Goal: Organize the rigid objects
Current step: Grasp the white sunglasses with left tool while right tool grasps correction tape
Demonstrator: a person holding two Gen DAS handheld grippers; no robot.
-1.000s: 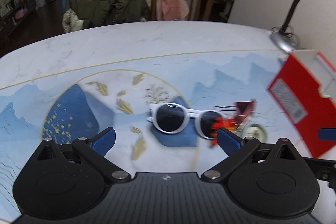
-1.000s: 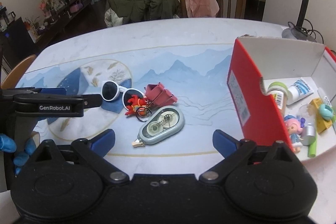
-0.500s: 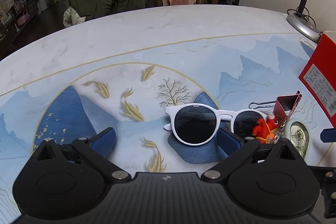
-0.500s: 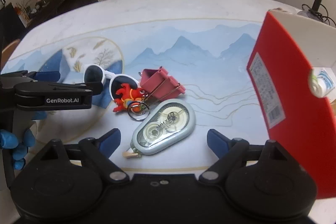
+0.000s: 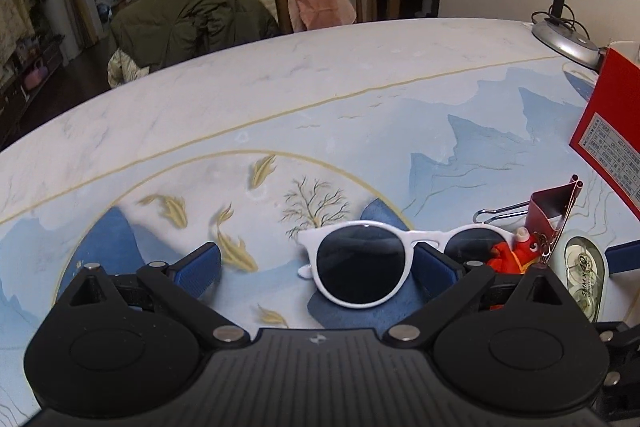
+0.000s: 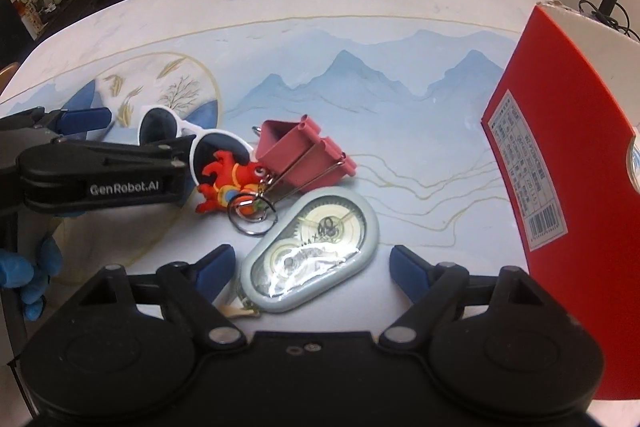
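White sunglasses point(image 5: 360, 269) lie on the painted table, and my left gripper point(image 5: 318, 269) stands open around their left lens, the right finger by the bridge. In the right wrist view the same left gripper point(image 6: 148, 131) reaches the sunglasses point(image 6: 168, 123) from the left. A grey correction tape dispenser point(image 6: 316, 247) lies between the fingers of my right gripper point(image 6: 312, 267). Its jaws are closing, and the pads stand just clear of the dispenser's sides. A red crab keychain point(image 6: 228, 179) and pink binder clips point(image 6: 304, 155) lie between the sunglasses and the dispenser.
A red box point(image 6: 560, 147) stands open-topped at the right, close to the right finger. A desk lamp point(image 5: 568, 39) sits at the table's far right. Chairs with a green coat point(image 5: 188, 23) and pink cloth stand beyond the far edge. A blue-gloved hand point(image 6: 24, 275) holds the left gripper.
Both grippers have come down closer to the table. The left one now straddles the sunglasses' lens. The right jaws have narrowed around the tape dispenser.
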